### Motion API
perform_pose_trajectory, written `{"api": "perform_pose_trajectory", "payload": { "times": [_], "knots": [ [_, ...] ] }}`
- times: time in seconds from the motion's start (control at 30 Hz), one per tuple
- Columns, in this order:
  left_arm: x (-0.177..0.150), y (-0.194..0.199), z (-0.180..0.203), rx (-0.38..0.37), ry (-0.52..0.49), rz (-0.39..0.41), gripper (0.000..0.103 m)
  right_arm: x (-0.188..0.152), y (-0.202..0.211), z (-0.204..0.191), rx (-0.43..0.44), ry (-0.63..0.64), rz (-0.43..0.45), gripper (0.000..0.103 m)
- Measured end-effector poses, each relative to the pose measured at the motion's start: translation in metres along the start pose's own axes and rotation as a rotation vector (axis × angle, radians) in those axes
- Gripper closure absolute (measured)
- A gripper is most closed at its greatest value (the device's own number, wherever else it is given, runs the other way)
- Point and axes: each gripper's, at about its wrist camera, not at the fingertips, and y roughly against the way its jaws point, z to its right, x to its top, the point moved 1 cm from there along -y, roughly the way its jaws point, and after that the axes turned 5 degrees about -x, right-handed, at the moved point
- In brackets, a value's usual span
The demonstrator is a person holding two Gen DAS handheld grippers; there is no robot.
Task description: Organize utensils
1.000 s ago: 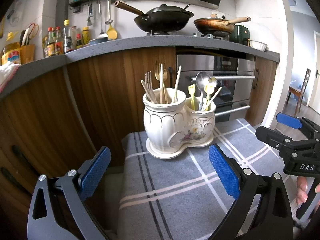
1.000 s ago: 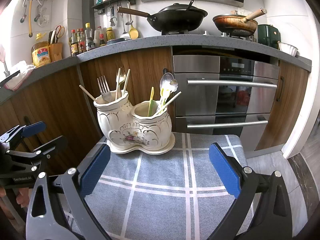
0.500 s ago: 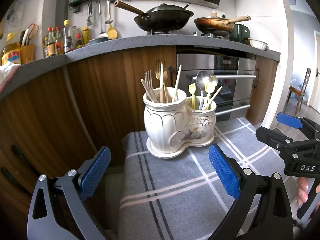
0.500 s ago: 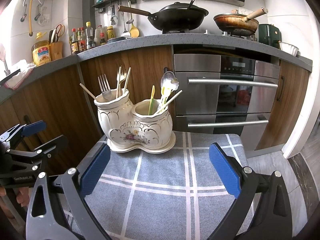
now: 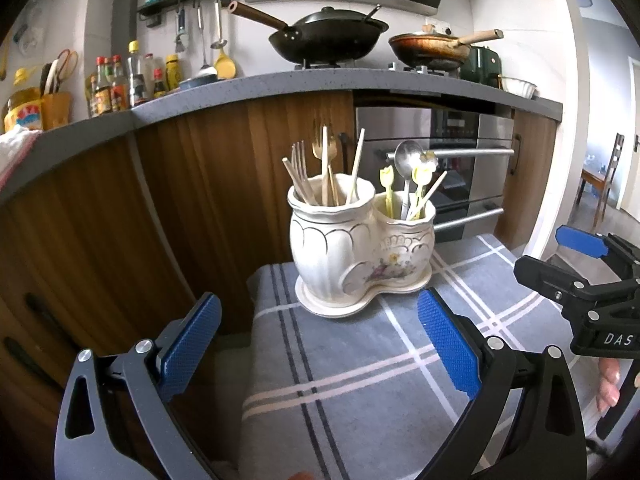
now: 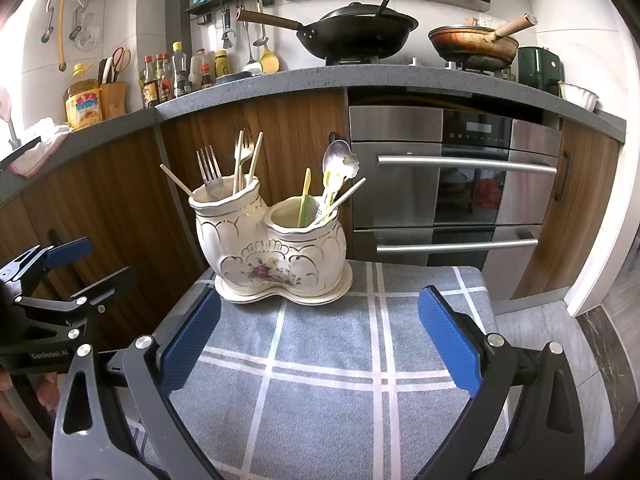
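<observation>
1. Your left tool (image 5: 318, 342) is spread wide with nothing between its blue pads; it hangs over the near left part of the grey checked cloth (image 5: 360, 380), short of the utensil holder (image 5: 356, 248).
2. The utensil holder, a cream two-pot ceramic piece on its own tray, stands upright at the far edge of the cloth-covered bench; its long axis runs left to right, the taller pot on the left.
3. In the holder's left pot the forks (image 6: 210, 170) and chopsticks (image 5: 356, 166) stand with handles down, fanning upward.
4. In the holder's right pot the metal spoon (image 6: 338, 156) and the yellow-green utensils (image 5: 418, 184) also point up, leaning right.
5. Your right tool (image 6: 318, 342) is likewise fully parted and empty, in front of the holder and to its right.
6. The left wrist view alone shows a chair (image 5: 608, 180) in the room far right of the holder; the right wrist view alone shows the full oven front (image 6: 452, 184) behind it and the floral face of the holder squarely.
</observation>
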Motion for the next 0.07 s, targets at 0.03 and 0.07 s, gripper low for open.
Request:
{"api": "perform_pose_trajectory", "payload": {
  "times": [0.03, 0.07],
  "knots": [
    [-0.0003, 0.0002, -0.0017, 0.001, 0.001, 0.002, 0.005, 0.0001, 0.0000, -0.0001, 0.000, 0.000, 0.000, 0.006],
    [0.0000, 0.0000, 0.0001, 0.003, 0.000, 0.001, 0.005, -0.0005, -0.0002, 0.0005, -0.001, 0.000, -0.002, 0.006]
  ]
}}
